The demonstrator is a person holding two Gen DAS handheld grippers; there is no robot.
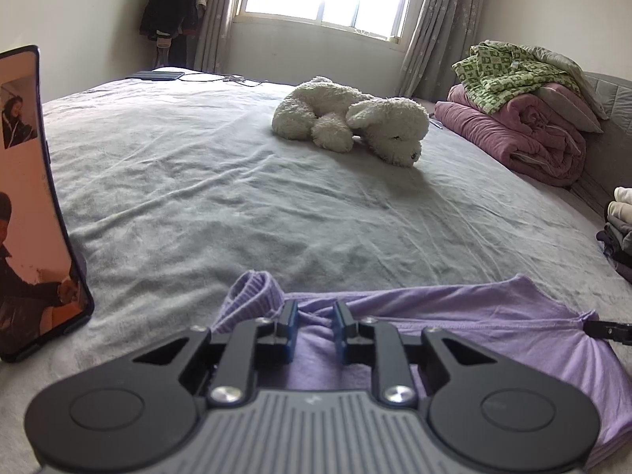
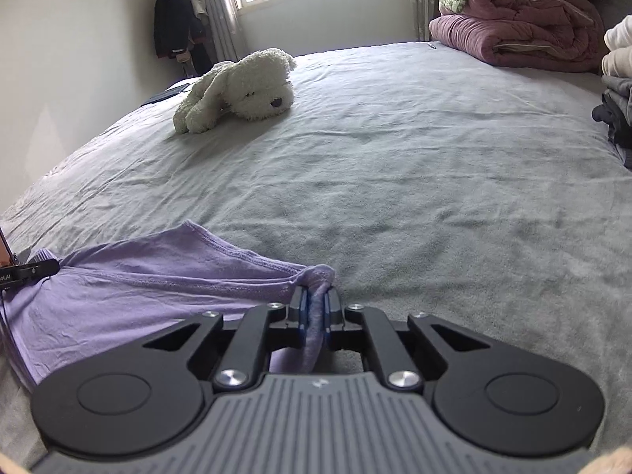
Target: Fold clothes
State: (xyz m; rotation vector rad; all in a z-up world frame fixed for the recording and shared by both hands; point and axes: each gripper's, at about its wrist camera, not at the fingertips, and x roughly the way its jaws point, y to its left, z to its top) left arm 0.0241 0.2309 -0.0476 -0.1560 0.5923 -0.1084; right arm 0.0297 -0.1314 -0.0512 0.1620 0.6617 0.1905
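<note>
Lilac garment (image 1: 474, 316) lying on the near edge of the grey bed sheet (image 1: 237, 197), spread across the space between the two grippers, with a ribbed cuff or collar (image 1: 252, 296) bunched at its left end. Right gripper (image 2: 314, 308): jaws closed together on a gathered corner of the lilac garment, cloth pinched between the blue pads and trailing back toward the gripper body. Left gripper (image 1: 315, 316): jaws apart, standing over the cloth just beside the ribbed cuff, with fabric visible in the gap but no pinch on it. The near edge of the garment appears to show more than one layer, which suggests at least one fold lies in it; how many, and whether the shape is final, cannot be told from these views. The scene fits either a fold in progress, with one corner held and the other free, or a smoothing of a piece mostly folded. A stack of folded clothes (image 2: 616, 91) sits at the right edge of the bed, well apart. Further off: a white plush dog (image 1: 355, 118) near the bed's middle, a rolled pink quilt (image 1: 525, 134) topped by green checked bedding (image 1: 505, 71), and an upright phone screen (image 1: 35, 205) close to the left gripper. The sheet ahead of the garment is bare.
</note>
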